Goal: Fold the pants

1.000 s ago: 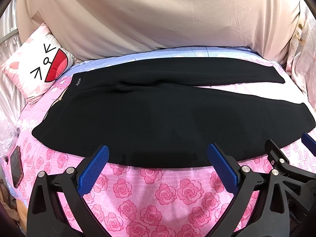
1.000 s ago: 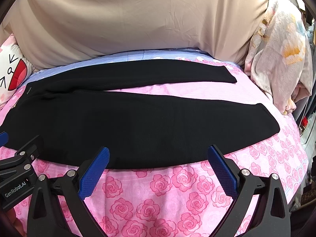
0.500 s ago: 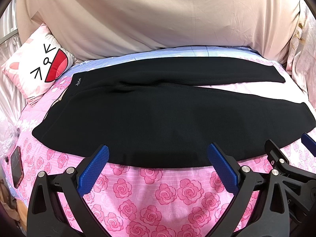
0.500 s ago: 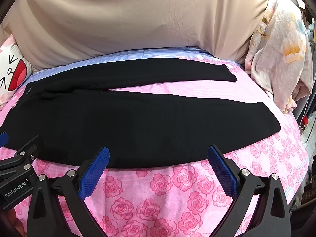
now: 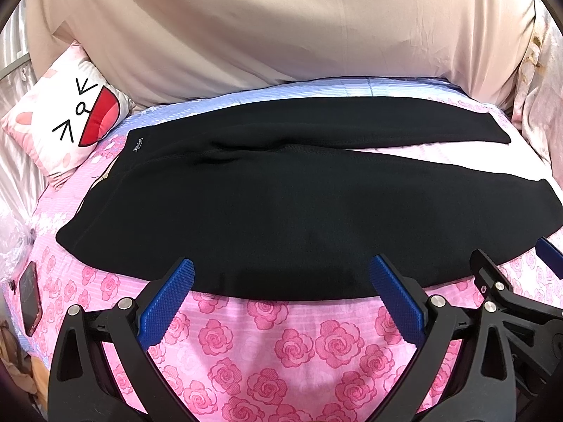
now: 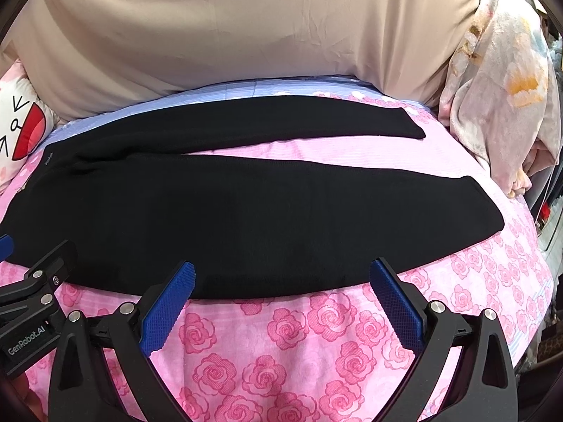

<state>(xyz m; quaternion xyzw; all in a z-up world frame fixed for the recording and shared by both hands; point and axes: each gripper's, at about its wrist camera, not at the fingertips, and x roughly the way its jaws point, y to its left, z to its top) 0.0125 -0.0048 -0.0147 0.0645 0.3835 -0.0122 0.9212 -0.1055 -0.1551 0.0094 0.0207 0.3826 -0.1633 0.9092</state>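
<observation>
Black pants (image 5: 281, 204) lie flat on the pink rose bedsheet, waistband to the left, both legs spread to the right in a narrow V. They also show in the right wrist view (image 6: 246, 211). My left gripper (image 5: 281, 281) is open and empty, hovering at the pants' near edge. My right gripper (image 6: 281, 281) is open and empty at the same near edge, further right. Each gripper shows at the edge of the other's view.
A cartoon-face pillow (image 5: 70, 123) sits at the far left. A beige cover (image 5: 281, 28) rises behind the bed. A floral blanket (image 6: 499, 105) is piled at the right. A phone (image 5: 30, 295) lies at the bed's left edge.
Both grippers have stayed almost still; the right wrist view has shifted slightly, so the pants sit a little further right in it.
</observation>
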